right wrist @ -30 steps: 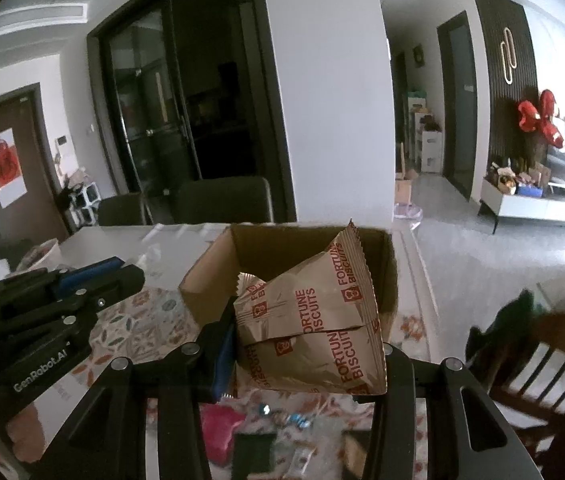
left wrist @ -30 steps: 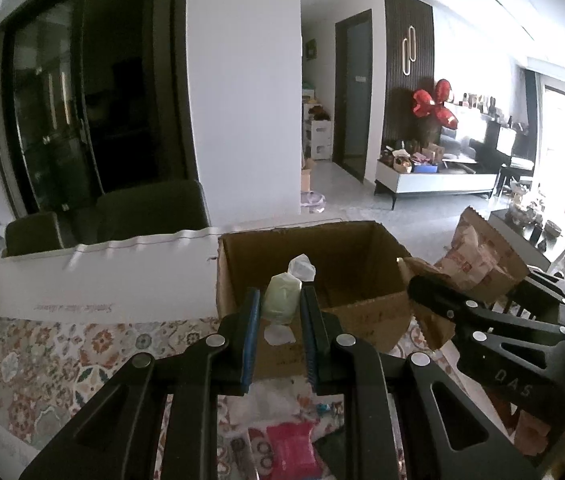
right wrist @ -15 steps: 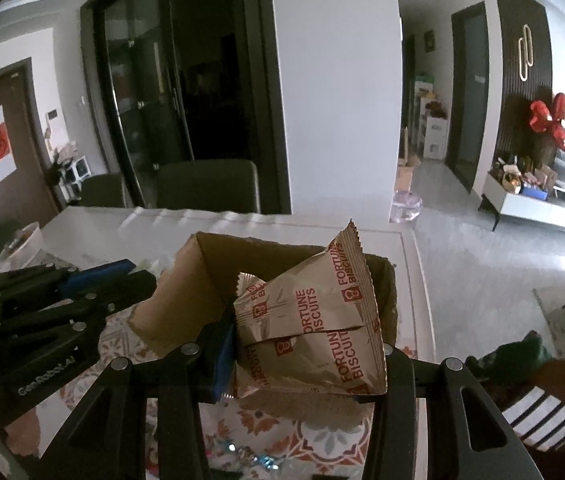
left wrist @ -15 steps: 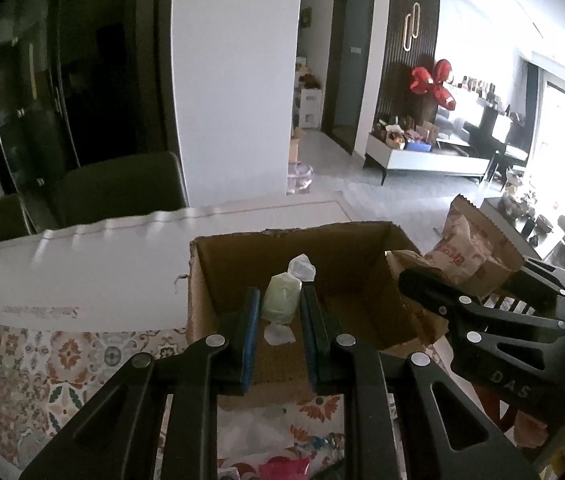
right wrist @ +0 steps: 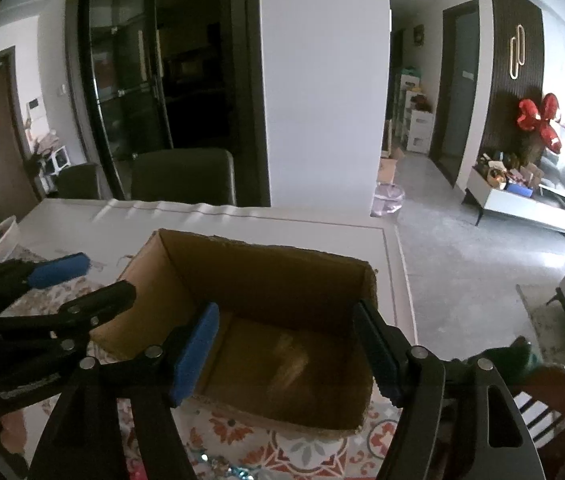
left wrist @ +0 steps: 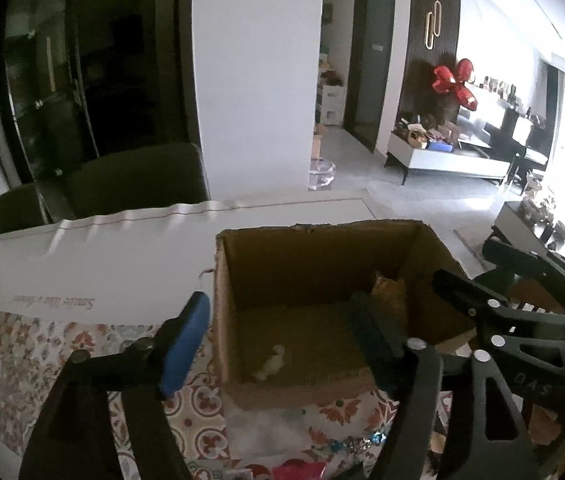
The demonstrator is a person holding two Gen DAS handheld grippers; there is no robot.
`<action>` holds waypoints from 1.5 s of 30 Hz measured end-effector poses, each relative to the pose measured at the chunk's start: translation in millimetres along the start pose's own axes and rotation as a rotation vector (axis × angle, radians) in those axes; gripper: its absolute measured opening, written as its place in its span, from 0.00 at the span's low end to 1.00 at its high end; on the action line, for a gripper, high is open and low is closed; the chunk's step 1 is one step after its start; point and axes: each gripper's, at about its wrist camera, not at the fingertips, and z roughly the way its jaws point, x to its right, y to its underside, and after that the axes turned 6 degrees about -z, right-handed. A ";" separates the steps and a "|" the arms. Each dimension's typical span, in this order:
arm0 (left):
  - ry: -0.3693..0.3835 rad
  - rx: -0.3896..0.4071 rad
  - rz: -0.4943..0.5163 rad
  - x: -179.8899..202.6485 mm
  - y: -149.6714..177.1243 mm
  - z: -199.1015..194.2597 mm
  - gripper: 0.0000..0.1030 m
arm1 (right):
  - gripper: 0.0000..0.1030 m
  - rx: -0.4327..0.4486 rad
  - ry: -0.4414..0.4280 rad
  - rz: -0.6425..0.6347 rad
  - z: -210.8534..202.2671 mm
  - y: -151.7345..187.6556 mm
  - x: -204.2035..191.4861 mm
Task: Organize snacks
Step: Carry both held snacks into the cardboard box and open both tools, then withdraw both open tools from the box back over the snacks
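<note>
My left gripper (left wrist: pixel 282 344) has just opened, empty; pale candy (left wrist: pixel 269 366) lies below in the cardboard box (left wrist: pixel 314 256). My right gripper (right wrist: pixel 284 354) has just opened too, biscuit packet (right wrist: pixel 288 354) on the box floor beneath.

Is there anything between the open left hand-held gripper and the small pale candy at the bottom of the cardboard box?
Nothing visible blocks it. The left hand-held gripper is above the near wall of the cardboard box, its jaws just opened and empty, and the pale candy lies uncovered on the box floor below.
</note>
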 end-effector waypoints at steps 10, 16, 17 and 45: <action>-0.041 0.089 0.010 0.6 26.6 -49.2 0.89 | 0.68 0.052 0.005 0.008 -43.6 25.0 -9.2; -0.043 0.143 0.026 3.1 46.5 -83.3 0.90 | 0.68 0.092 0.002 0.015 -75.4 44.2 -18.1; -0.039 0.148 0.030 3.3 50.6 -88.6 0.90 | 0.68 0.097 0.001 0.015 -79.2 47.3 -20.2; -0.042 0.089 0.097 17.6 194.7 -133.5 0.90 | 0.68 0.100 0.052 -0.021 -146.8 175.2 -52.9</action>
